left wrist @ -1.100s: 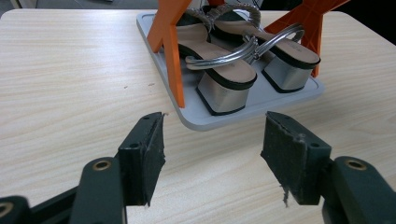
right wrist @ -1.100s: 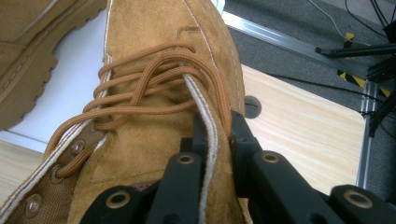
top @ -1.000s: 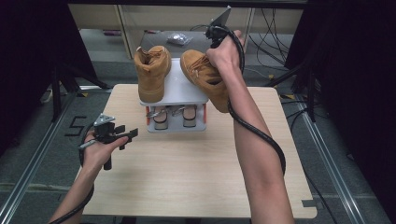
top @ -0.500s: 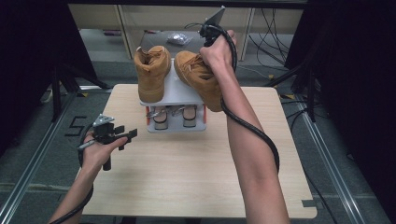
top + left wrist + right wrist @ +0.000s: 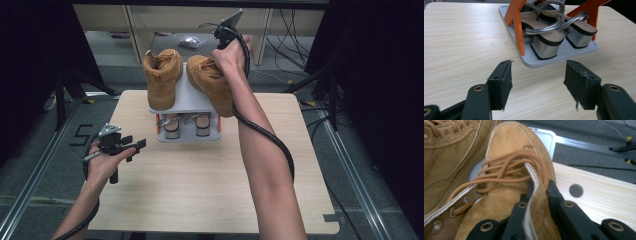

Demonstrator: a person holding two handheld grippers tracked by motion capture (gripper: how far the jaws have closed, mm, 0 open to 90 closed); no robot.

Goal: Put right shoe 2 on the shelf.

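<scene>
Two tan lace-up boots are at the top shelf (image 5: 187,97) of a grey rack. The left boot (image 5: 162,77) stands on it. The right boot (image 5: 207,80) hangs tilted over the shelf's right side, toe toward the table's front. My right gripper (image 5: 227,37) is shut on its collar. In the right gripper view the jaws (image 5: 539,192) pinch the suede edge beside the laces of this boot (image 5: 509,157), with the other boot (image 5: 449,145) to its left. My left gripper (image 5: 137,145) hovers open over the table left of the rack, nothing between its pads (image 5: 501,82).
A pair of silver heeled sandals (image 5: 549,32) sits on the rack's lower grey tray (image 5: 531,61) between orange supports (image 5: 517,22). The wooden table (image 5: 200,185) spreads in front of the rack. Cables and dark frames surround it on the floor.
My right hand has carried the held boot a little to the left and down, closer to the other boot over the shelf. The left hand has stayed put.
</scene>
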